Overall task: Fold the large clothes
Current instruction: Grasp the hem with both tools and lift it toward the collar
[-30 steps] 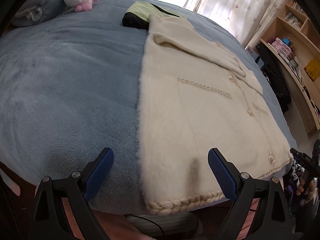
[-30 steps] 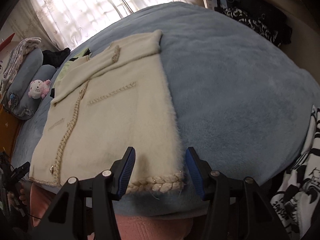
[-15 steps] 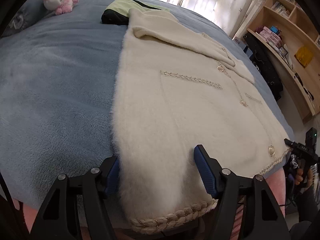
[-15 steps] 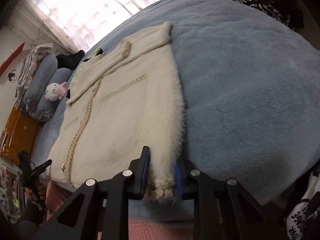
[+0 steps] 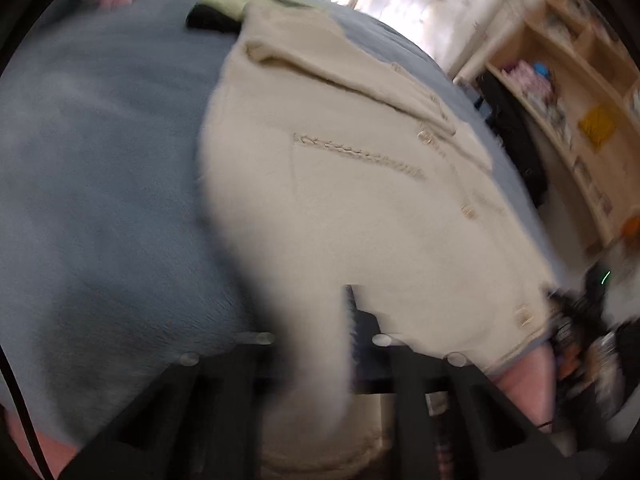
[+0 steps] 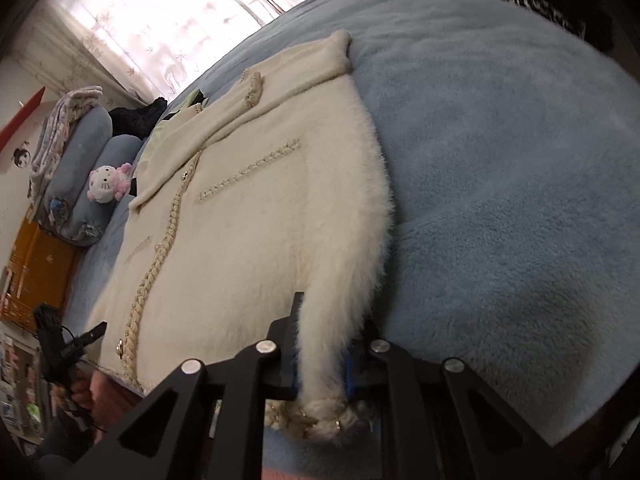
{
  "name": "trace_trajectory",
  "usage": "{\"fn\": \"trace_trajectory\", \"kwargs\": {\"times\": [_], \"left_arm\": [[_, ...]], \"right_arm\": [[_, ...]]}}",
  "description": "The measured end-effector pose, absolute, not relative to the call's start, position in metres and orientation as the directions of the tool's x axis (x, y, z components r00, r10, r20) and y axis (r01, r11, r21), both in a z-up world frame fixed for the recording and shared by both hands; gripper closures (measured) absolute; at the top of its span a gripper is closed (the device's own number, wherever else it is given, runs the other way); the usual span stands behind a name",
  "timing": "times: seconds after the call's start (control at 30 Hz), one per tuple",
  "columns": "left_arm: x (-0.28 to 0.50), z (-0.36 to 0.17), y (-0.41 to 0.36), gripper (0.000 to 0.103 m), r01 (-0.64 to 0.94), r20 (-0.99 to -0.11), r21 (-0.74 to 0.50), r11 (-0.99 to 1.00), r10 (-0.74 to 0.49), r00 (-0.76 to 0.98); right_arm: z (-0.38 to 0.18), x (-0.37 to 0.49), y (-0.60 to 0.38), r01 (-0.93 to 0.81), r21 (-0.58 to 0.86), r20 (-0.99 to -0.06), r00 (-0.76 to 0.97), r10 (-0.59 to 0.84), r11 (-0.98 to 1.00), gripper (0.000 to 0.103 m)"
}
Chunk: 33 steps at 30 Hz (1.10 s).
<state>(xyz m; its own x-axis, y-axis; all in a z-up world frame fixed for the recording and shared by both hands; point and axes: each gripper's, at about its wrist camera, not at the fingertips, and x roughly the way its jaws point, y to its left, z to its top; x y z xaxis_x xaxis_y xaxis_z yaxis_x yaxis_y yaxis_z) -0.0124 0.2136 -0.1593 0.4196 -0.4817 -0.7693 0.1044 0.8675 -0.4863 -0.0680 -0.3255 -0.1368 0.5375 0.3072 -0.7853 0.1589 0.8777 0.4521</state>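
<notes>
Coat point(image 6: 256, 240) lies flat on blue bed point(image 6: 500, 168) — both grippers, left point(image 5: 316, 344) and right point(image 6: 322, 360), are closing, each pinching its near fluffy hem.

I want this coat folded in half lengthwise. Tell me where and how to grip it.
Grip the coat at its two near hem corners, coming in from the near edge of the bed. It lies flat with the braided hem overhanging there. The right gripper and left gripper are closing on those corners, fabric between the jaws.
</notes>
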Motion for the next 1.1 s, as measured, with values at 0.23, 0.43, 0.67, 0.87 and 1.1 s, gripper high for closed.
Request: {"fn": "trace_trajectory", "kwargs": {"times": [0.23, 0.43, 0.67, 0.87, 1.1], "left_arm": [[-0.031, -0.112, 0.206, 0.094, 0.075, -0.727, -0.470, 0.879, -0.434, 0.532], [-0.057, -0.063, 0.211, 0.094, 0.082, -0.649, -0.555, 0.828, -0.492, 0.581], [-0.069, -0.013, 0.234, 0.094, 0.040, -0.601, -0.630, 0.775, -0.520, 0.607], [-0.006, 0.007, 0.256, 0.094, -0.020, -0.571, -0.677, 0.736, -0.508, 0.645], [0.121, -0.002, 0.258, 0.094, -0.077, -0.606, -0.652, 0.754, -0.458, 0.650]], "right_arm": [[-0.086, -0.089, -0.315, 0.160, 0.447, -0.725, 0.641, 0.252, 0.880, 0.094], [-0.038, -0.107, -0.302, 0.092, 0.464, -0.671, 0.686, 0.282, 0.881, 0.094], [0.003, -0.119, -0.313, 0.061, 0.558, -0.587, 0.733, 0.342, 0.828, 0.094], [0.027, -0.072, -0.331, 0.095, 0.613, -0.538, 0.777, 0.327, 0.784, 0.094], [0.024, 0.046, -0.353, 0.150, 0.654, -0.530, 0.790, 0.308, 0.741, 0.093]]}}
